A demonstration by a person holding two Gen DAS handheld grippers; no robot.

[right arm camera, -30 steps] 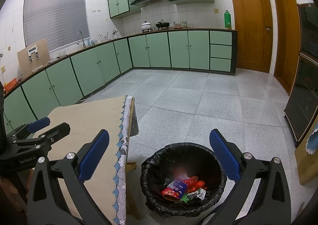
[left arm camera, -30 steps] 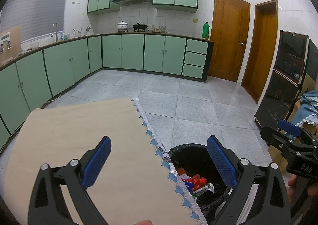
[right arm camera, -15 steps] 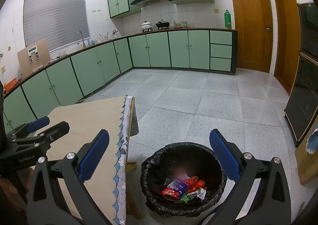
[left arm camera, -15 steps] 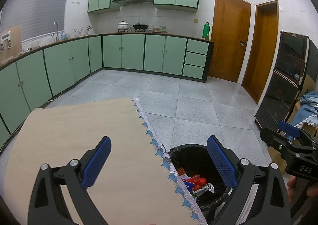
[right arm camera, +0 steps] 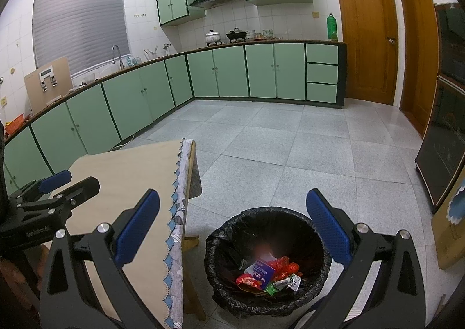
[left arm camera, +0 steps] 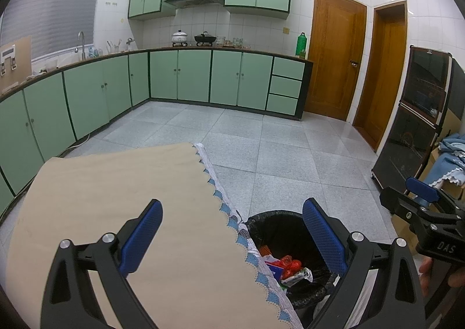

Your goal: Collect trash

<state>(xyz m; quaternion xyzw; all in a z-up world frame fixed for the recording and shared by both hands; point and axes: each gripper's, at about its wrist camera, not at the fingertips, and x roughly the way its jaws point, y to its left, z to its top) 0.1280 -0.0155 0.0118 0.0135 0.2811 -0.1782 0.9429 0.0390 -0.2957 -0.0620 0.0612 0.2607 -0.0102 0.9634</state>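
- Trash (right arm camera: 268, 272) lies at the bottom of a black-lined bin (right arm camera: 221, 239) on the floor, just right of the tabletop: red wrappers, a blue-and-white carton, a green-and-white packet. The left wrist view shows the same heap (left arm camera: 289, 268) partly hidden behind the cloth's edge.
- At far left, green cabinets (left arm camera: 87, 96) run under a counter with a tap (left arm camera: 80, 41) and a shuttered window above.
- Nearer, the tabletop (left arm camera: 116, 198) carries a plain beige cloth with a scalloped blue-and-white border (left arm camera: 229, 221) hanging over its right edge; its surface is bare.
- Left claw (left arm camera: 231, 237) hovers above the tabletop's right edge, its blue-padded fingers spread wide, gripping nothing. From the right wrist view it (right arm camera: 62, 183) shows at the left, over the cloth.
- Bin (left arm camera: 261, 224) sits right of the tabletop on the grey tiled floor (right arm camera: 290, 154).
- Right claw (right arm camera: 232, 226) hangs over the bin, fingers wide apart, nothing between them. In the left wrist view it (left arm camera: 412, 195) appears at the right edge, with fingers of a hand (left arm camera: 427, 273) beneath it.
- Far right, two wooden doors (left arm camera: 334, 53) and a dark glass-fronted cabinet (left arm camera: 418, 114) stand along the wall.
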